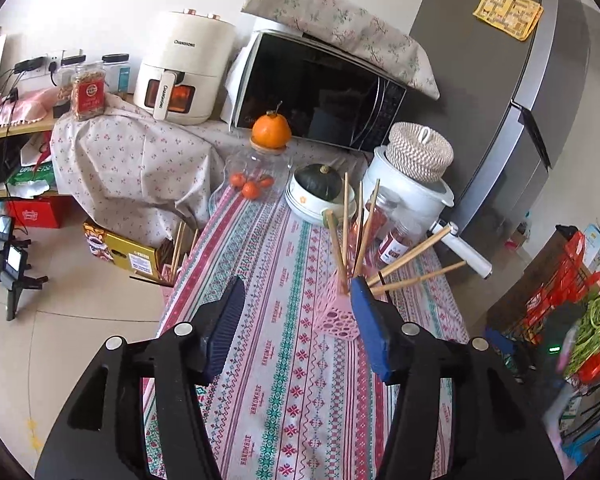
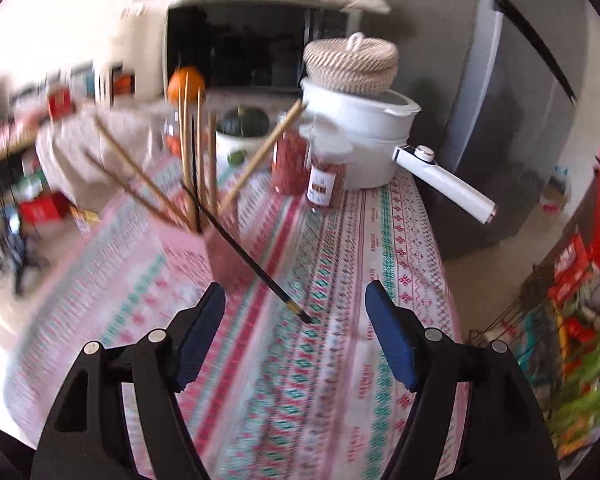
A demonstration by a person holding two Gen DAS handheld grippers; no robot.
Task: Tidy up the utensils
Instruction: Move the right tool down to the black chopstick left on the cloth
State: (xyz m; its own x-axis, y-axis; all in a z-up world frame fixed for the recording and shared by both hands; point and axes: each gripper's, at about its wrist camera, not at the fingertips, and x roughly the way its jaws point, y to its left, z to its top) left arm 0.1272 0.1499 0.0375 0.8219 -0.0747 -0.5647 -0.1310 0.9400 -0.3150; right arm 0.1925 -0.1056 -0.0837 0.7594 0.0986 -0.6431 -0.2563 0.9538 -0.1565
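Note:
A pink perforated holder [image 1: 338, 316] stands on the patterned tablecloth [image 1: 284, 360] with several wooden chopsticks [image 1: 342, 236] fanning out of it. In the left wrist view, my left gripper [image 1: 300, 292] is open just in front of it. The holder sits close to the right pad [image 1: 370, 328], and nothing is pinched. The right wrist view is blurred. The same holder [image 2: 228, 256] is ahead and to the left. A black chopstick [image 2: 252, 260] leans out of it, its free end lying between the jaws of my open right gripper [image 2: 296, 300], untouched by either pad.
Behind the holder stand two jars of red contents [image 1: 396, 240], a white pot [image 1: 412, 192] with a long handle [image 1: 466, 248] and a woven lidded basket on top, and a bowl holding a green squash [image 1: 320, 188]. A microwave [image 1: 320, 92] and a fridge [image 1: 500, 100] are further back.

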